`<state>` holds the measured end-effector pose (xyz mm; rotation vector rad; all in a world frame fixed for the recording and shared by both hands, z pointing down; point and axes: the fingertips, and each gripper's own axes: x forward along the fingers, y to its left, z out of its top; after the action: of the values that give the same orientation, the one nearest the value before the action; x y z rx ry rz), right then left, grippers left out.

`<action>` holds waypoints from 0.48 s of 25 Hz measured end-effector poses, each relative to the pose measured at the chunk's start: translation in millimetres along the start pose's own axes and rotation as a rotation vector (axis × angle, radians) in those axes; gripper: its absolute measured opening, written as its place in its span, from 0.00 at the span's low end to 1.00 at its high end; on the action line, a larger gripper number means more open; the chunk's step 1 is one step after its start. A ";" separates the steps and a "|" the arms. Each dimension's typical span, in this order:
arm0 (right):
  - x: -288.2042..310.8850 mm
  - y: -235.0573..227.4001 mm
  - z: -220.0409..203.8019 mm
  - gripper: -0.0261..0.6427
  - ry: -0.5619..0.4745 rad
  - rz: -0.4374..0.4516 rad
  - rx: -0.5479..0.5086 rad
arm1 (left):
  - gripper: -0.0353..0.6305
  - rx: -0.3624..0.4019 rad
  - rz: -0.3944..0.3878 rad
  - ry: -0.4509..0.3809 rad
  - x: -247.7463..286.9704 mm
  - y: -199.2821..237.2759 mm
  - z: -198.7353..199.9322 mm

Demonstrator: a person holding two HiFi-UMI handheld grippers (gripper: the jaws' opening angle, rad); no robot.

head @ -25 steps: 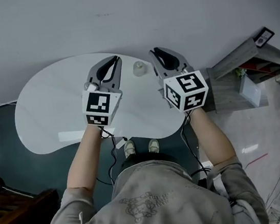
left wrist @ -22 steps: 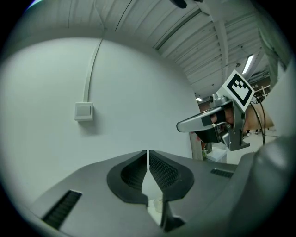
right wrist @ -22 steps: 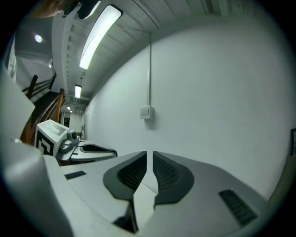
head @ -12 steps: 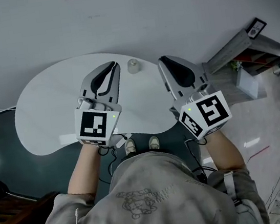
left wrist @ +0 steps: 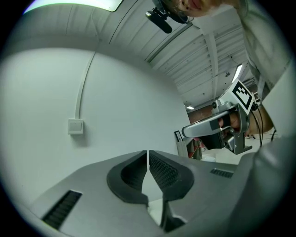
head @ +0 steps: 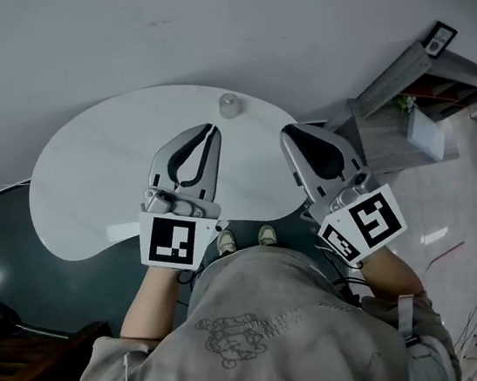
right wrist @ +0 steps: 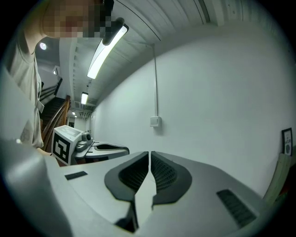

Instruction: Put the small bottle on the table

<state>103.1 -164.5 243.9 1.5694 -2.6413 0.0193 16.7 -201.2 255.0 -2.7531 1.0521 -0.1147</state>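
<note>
On the far side of the white table (head: 88, 184), close to its back edge, the small bottle (head: 228, 105) stands upright, well apart from both grippers (too small to make out cap or label). It shows in the head view only; both gripper views tilt up at wall and ceiling. Left gripper (left wrist: 148, 155): jaws closed together, nothing between them. Right gripper (right wrist: 150, 155): jaws closed too, empty. The table's near edge is partly hidden behind the grippers and the person's grey shirt (head: 260, 341); only the shoes (head: 243, 240) peek out below it. The tabletop is plain, rounded, kidney-shaped and glossy. Dark floor lies at left, paler floor at right. A grey shelf unit (head: 406, 131) stands just beside the table's right end, its contents unclear, with clutter cut off at the frame edge. White wall with a switch plate (left wrist: 75, 126). A strip light (right wrist: 108, 44) runs along the ceiling.
</note>
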 end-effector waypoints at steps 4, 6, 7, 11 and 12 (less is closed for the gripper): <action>-4.8 2.9 -11.7 0.09 0.024 -0.006 0.000 | 0.09 -0.021 -0.010 0.021 -4.6 -7.1 -10.0; -5.7 2.8 -20.4 0.09 0.044 -0.009 0.008 | 0.09 -0.020 -0.021 0.035 -6.4 -12.7 -14.7; -5.9 2.6 -24.7 0.09 0.054 -0.012 0.013 | 0.09 -0.021 -0.026 0.041 -7.1 -15.0 -17.1; -6.5 -0.5 -39.0 0.09 0.083 -0.024 0.026 | 0.09 -0.034 -0.037 0.063 -7.5 -20.6 -26.6; -6.9 -1.2 -41.9 0.09 0.089 -0.026 0.027 | 0.09 -0.037 -0.037 0.066 -7.5 -21.2 -28.2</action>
<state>109.7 -157.1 285.3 1.5723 -2.5631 0.1209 21.0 -185.0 287.0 -2.8211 1.0291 -0.1939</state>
